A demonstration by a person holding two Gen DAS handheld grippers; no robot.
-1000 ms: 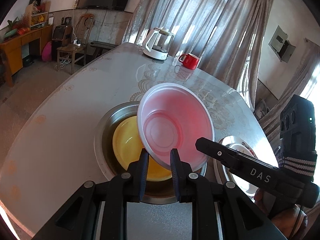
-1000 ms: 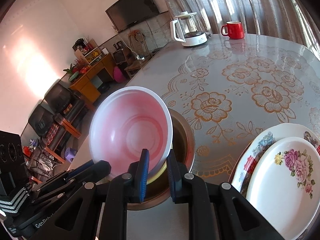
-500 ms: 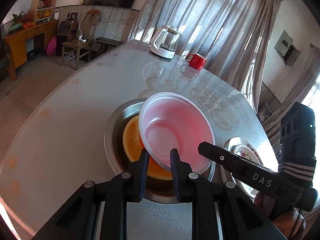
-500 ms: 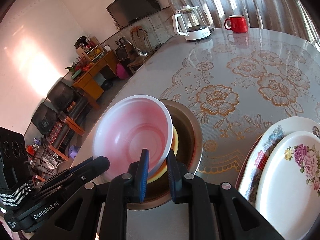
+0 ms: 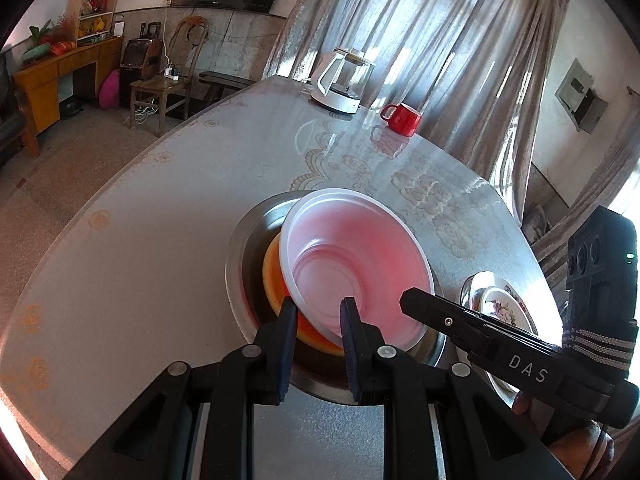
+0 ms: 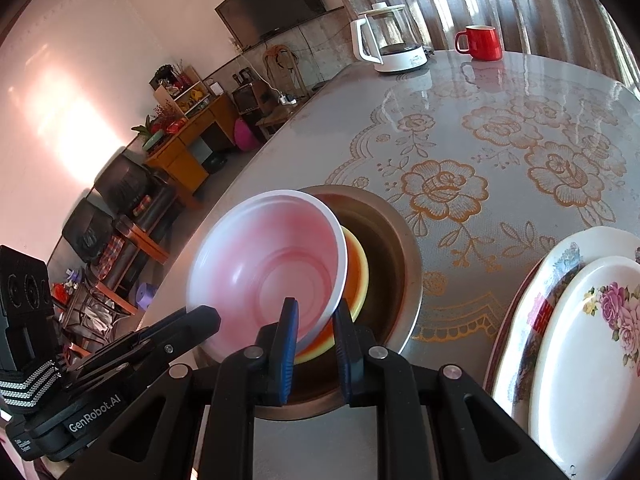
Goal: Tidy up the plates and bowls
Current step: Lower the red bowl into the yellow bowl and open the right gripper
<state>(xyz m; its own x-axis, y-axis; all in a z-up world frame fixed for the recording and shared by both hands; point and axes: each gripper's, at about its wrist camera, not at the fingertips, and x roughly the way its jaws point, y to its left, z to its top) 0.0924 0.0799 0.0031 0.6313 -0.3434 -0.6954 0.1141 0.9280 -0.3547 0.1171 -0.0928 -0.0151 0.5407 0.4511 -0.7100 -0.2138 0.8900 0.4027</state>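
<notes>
A pink bowl [image 5: 352, 264] with a white rim hangs tilted over a steel basin [image 5: 240, 264]. Inside the basin lies a yellow-orange bowl [image 5: 274, 284]. My left gripper [image 5: 318, 312] is shut on the pink bowl's near rim. From the right, my right gripper [image 5: 406, 300] reaches the same rim. In the right wrist view the pink bowl [image 6: 272, 268] leans left above the yellow bowl [image 6: 358, 276] and the basin [image 6: 404, 248]. My right gripper [image 6: 314, 314] is shut on its lower rim, and my left gripper [image 6: 212, 316] meets the bowl from the left.
Stacked floral plates [image 6: 592, 352] lie to the right of the basin, also seen as plates [image 5: 500, 308] in the left wrist view. A glass kettle [image 5: 344, 80] and a red mug [image 5: 402, 118] stand at the table's far side. The table edge curves along the left.
The pink bowl, held by both grippers, has tipped a little flatter and sits closer over the yellow bowl. Both grips are unchanged.
</notes>
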